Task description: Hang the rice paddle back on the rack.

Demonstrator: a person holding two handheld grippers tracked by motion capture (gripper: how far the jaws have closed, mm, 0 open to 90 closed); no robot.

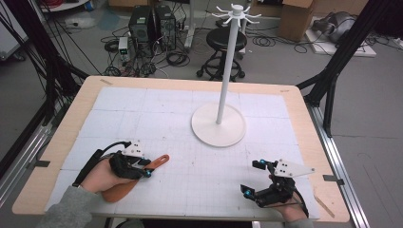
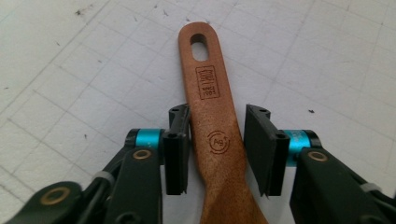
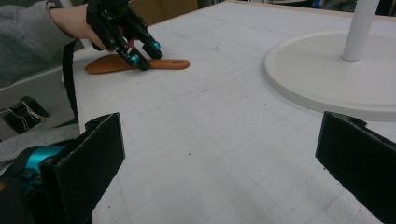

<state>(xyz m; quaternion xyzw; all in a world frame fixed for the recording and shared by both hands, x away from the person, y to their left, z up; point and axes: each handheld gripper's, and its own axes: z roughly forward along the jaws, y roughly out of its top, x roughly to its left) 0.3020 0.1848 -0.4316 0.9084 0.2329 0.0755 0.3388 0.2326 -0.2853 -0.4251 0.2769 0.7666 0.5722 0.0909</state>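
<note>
A brown wooden spatula (image 1: 161,160) lies flat on the white gridded mat at the near left, its handle with the hanging hole pointing right and away. My left gripper (image 1: 148,168) straddles that handle. In the left gripper view the spatula (image 2: 208,102) runs up between the jaws of the left gripper (image 2: 217,149); one pad touches the wood and a thin gap shows at the other. My right gripper (image 1: 252,178) rests at the near right with its jaws wide apart and nothing between them. The right gripper view shows the right gripper (image 3: 219,158) over bare mat, the left gripper (image 3: 142,53) and the spatula (image 3: 173,64).
A white hanging stand rises from a round base (image 1: 218,126) at the middle far part of the mat, its pole (image 1: 227,71) topped with pegs. The wooden table edge (image 1: 71,114) frames the mat. A stool, computers and cables sit on the floor beyond.
</note>
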